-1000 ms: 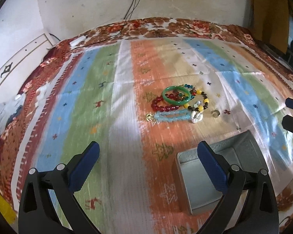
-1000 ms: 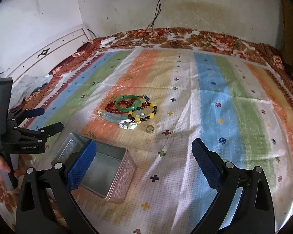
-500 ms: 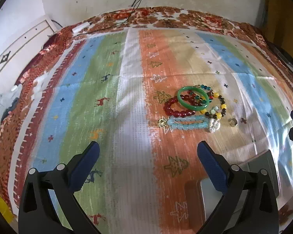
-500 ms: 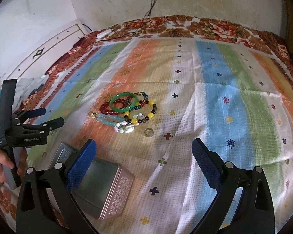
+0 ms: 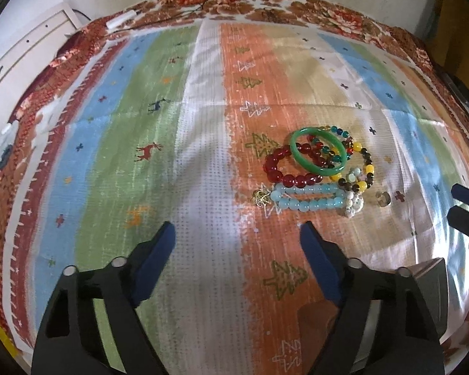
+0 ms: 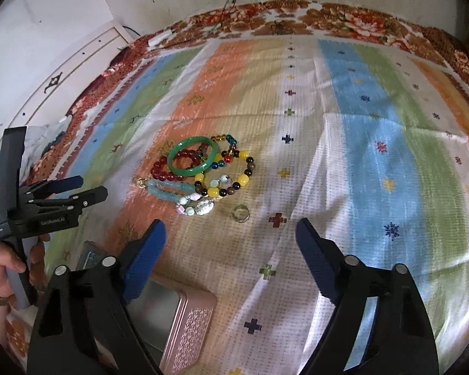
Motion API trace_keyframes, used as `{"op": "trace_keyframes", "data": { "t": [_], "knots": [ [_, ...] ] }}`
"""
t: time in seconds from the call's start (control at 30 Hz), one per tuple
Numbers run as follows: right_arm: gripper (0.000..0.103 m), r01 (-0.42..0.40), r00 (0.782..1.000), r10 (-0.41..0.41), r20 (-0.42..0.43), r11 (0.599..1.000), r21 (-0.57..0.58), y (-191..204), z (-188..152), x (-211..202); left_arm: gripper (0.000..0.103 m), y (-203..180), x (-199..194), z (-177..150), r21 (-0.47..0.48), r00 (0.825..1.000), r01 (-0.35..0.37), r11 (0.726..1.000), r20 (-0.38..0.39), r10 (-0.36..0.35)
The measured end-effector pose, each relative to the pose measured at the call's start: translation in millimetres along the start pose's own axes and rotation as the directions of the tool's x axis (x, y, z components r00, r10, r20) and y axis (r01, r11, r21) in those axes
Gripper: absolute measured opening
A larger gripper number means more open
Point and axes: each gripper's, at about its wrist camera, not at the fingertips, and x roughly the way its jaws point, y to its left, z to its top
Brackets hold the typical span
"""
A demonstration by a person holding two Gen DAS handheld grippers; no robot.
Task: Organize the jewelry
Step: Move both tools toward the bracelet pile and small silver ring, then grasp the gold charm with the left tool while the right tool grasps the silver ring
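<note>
A pile of jewelry lies on the striped cloth: a green bangle (image 5: 318,155) (image 6: 192,156), a red bead bracelet (image 5: 284,173), a light blue bead bracelet (image 5: 306,200) (image 6: 168,191), a yellow and dark bead bracelet (image 6: 234,181) and a small silver ring (image 5: 383,199) (image 6: 240,213). A pink metal box (image 6: 187,325) sits open near the front, behind the right gripper's left finger. My left gripper (image 5: 236,247) is open and empty, short of the pile. My right gripper (image 6: 229,243) is open and empty, just short of the ring.
The striped cloth (image 6: 375,156) covers a floral bedspread (image 5: 265,3). A white wall with hanging cables stands behind. The left gripper, held by a hand, shows in the right wrist view (image 6: 78,192). The right gripper's fingertips (image 5: 462,215) show at the left wrist view's right edge.
Both grippers have moved forward toward the jewelry pile, which now looks larger and nearer. The box has slid toward the bottom of both views. Both grippers' fingers stand a little closer together.
</note>
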Motion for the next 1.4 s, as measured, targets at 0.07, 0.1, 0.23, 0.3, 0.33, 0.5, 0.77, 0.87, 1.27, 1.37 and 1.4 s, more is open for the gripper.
{"op": "trace_keyframes", "data": {
  "t": [0.07,0.1,0.23,0.3,0.33,0.5,0.77,0.87,1.27,1.37,1.4],
  "knots": [
    [0.084,0.002,1.0,-0.002,-0.017,1.0,0.004,0,2,7,0.07,1,5,3,-0.009,1.0,0.019,1.0,-0.014,-0.019],
    [0.083,0.001,1.0,-0.001,-0.024,1.0,0.006,0,4,10,0.067,3,8,5,-0.017,0.999,0.033,0.999,-0.022,-0.034],
    [0.073,-0.002,0.999,0.002,-0.054,1.0,0.011,-2,8,24,0.062,5,20,11,-0.044,0.995,0.079,0.996,-0.051,-0.081],
    [0.07,0.003,0.997,-0.002,-0.072,1.0,0.016,-4,9,31,0.059,6,26,14,-0.056,0.993,0.092,0.994,-0.063,-0.095],
    [0.067,0.008,0.997,-0.006,-0.082,1.0,0.019,-5,10,35,0.058,5,28,15,-0.058,0.993,0.094,0.994,-0.067,-0.098],
    [0.064,0.011,0.993,-0.008,-0.115,1.0,0.024,-7,14,49,0.051,5,40,19,-0.069,0.988,0.117,0.991,-0.096,-0.123],
    [0.046,0.01,0.987,-0.005,-0.161,0.999,0.034,-8,19,70,0.046,6,56,25,-0.076,0.982,0.14,0.987,-0.116,-0.148],
    [0.046,0.001,0.984,0.007,-0.176,0.999,0.046,-10,19,75,0.046,7,59,27,-0.077,0.98,0.155,0.985,-0.117,-0.164],
    [0.036,0.011,0.974,0.006,-0.228,0.997,0.072,-15,20,95,0.03,9,69,26,-0.064,0.978,0.149,0.987,-0.137,-0.157],
    [0.035,0.014,0.972,0.004,-0.233,0.997,0.076,-17,20,96,0.029,5,69,26,-0.048,0.976,0.159,0.986,-0.144,-0.165],
    [0.034,0.017,0.972,0.001,-0.235,0.997,0.075,-17,20,97,0.029,4,70,26,-0.042,0.976,0.159,0.986,-0.146,-0.164]
  ]
}}
